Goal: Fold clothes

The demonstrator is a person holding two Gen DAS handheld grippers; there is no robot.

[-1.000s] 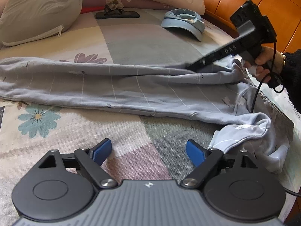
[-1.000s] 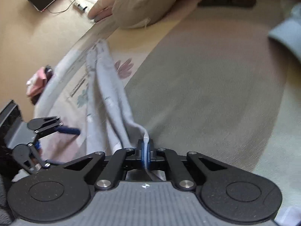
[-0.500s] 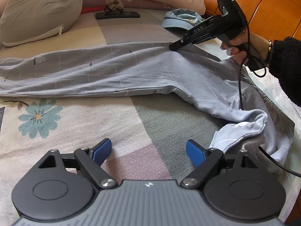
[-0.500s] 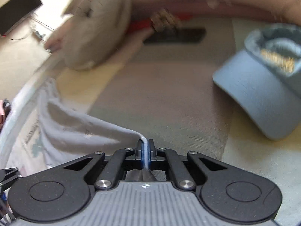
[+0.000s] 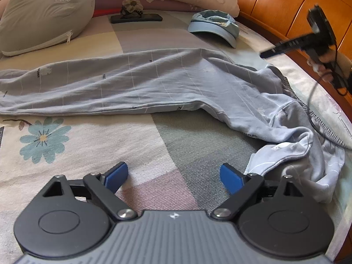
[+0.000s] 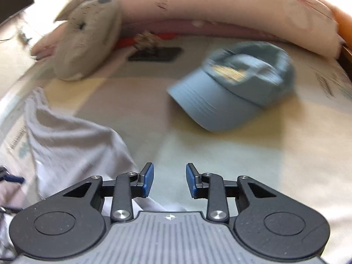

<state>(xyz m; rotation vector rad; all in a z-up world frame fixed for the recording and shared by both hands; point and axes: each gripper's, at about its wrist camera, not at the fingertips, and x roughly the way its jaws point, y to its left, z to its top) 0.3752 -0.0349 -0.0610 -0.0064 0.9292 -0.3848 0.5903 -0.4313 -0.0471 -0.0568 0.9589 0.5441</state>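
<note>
Bed with a patchwork flower cover (image 5: 92, 145) carries everything. From my left wrist view, the grey-blue trousers (image 5: 140, 83) lie stretched across the bed, the waist end bunched near the right edge. My left tool (image 5: 173, 176) hangs spread wide, gripping nothing, just beside the bunched part. My right tool (image 5: 272, 51) is lifted apart from the cloth. From the right wrist view, my right tool (image 6: 169, 180) has just been opening, nothing between its pads, the trousers (image 6: 72, 145) at its left, a blue cap (image 6: 228, 101) ahead. I judge the fabric light, soft and limp; best taken at the hem or waistband.
</note>
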